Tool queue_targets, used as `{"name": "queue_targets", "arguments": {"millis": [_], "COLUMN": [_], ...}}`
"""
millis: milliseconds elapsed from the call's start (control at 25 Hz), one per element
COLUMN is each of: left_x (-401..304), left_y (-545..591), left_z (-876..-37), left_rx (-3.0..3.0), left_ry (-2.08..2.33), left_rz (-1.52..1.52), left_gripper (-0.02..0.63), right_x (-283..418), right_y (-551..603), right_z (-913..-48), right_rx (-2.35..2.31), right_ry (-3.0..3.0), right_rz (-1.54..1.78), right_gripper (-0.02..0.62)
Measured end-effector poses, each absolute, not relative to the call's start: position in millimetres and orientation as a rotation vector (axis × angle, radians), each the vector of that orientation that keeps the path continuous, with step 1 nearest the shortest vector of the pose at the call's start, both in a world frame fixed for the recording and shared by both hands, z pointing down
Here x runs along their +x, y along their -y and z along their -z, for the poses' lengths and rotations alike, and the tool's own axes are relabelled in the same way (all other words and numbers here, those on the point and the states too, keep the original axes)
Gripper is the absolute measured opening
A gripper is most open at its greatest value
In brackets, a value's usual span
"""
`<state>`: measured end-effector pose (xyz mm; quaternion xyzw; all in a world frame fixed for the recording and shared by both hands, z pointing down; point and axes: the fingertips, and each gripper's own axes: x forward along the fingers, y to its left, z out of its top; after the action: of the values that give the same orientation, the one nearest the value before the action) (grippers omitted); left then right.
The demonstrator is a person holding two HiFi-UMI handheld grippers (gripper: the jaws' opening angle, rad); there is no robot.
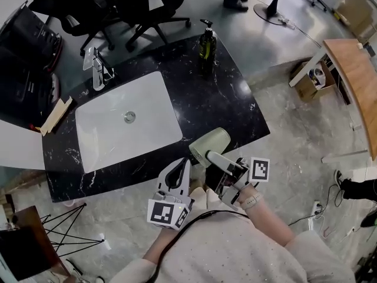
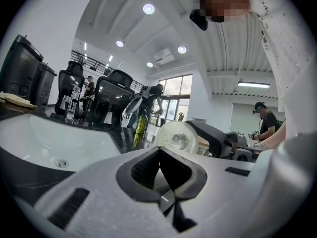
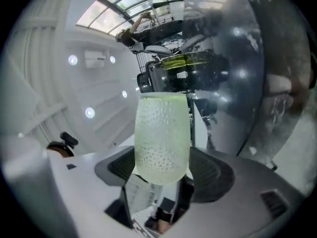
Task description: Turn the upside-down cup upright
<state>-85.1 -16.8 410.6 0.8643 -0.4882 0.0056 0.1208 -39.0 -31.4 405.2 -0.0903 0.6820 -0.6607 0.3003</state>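
Observation:
A pale green dimpled cup (image 1: 211,141) hangs on its side over the near right corner of the black marble counter (image 1: 230,99). My right gripper (image 1: 211,155) is shut on the cup, one jaw on each side of it. In the right gripper view the cup (image 3: 162,138) fills the gap between the pads and points away from the camera. My left gripper (image 1: 184,165) is just left of the cup, off the counter's front edge, shut on nothing. In the left gripper view (image 2: 161,152) one round end of the cup (image 2: 177,139) faces the camera.
A white sink (image 1: 126,125) is set into the counter, with a faucet (image 1: 97,69) behind it. A green soap bottle (image 1: 207,43) stands at the far right edge. Cardboard (image 1: 56,115) lies at the left end. Office chairs (image 1: 141,5) stand beyond; a wooden table (image 1: 356,81) stands to the right.

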Motion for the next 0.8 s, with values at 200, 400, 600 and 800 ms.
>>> {"name": "queue_targets", "arguments": {"millis": [200,400,600,800], "left_x": [-87.0,-88.8,-88.9,-91.0], "left_y": [16.8,19.7,19.9,14.4], "left_z": [-409.1,-408.8,-408.4,-408.3], "left_rx": [2.521,2.518,2.519,2.518], "left_ry": [1.442,1.463,1.471,1.479], "left_rz": [-0.027,-0.038,-0.061,-0.097], "left_gripper": [0.008,0.008,0.008,0.008], "right_x": [-35.6,-28.1,-24.1,-19.0], "right_y": [33.0,39.4,42.4,46.3], "right_z": [-400.6,-404.3,-412.9,-410.0], "right_rx": [-0.009,0.128,0.222,0.311], "right_ry": [-1.472,-1.198,-1.043,-0.976], "right_rz": [1.788,1.787,1.75,1.691], "right_gripper": [0.339,0.339,0.337,0.337]}}
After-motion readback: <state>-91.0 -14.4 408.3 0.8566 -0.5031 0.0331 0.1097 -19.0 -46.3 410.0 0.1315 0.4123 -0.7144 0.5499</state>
